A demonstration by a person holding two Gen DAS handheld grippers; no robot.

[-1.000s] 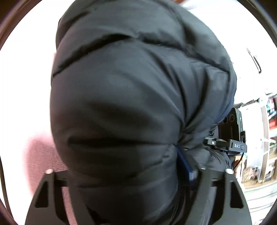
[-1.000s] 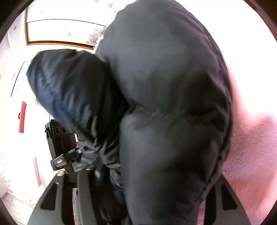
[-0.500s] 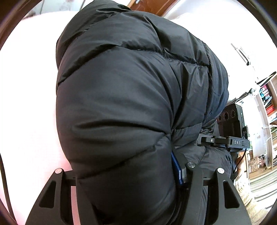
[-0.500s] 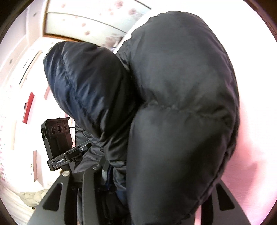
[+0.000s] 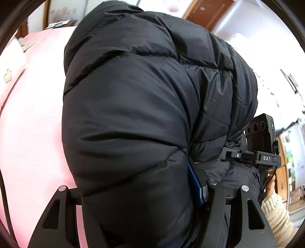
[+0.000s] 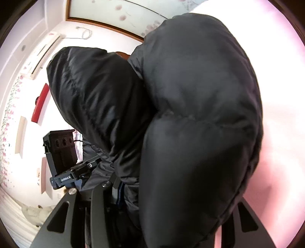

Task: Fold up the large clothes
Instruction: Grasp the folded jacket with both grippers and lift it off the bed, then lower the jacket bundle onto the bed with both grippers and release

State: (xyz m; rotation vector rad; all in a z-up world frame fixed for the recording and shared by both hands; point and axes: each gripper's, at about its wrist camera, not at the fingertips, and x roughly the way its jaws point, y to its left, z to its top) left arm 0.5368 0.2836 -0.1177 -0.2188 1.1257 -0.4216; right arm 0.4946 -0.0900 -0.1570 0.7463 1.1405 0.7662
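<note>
A black puffer jacket fills most of the left wrist view, bunched in thick quilted folds. My left gripper grips a fold of it; its jaws are opening slightly, and the blue pad still presses the fabric. In the right wrist view the same jacket bulges over my right gripper, which is shut on another fold. Its right finger is hidden under the fabric. The jacket hangs between both grippers above a pink bed cover. Each view shows the other gripper's black camera block close by.
A hand in a cream knit sleeve holds the right tool. The pink cover lies behind the jacket. A wooden door, an air conditioner and a red wall item sit in the background.
Both grippers have risen and swung across the room with the jacket still held. More of the bed, the door and the walls shows behind it now.
</note>
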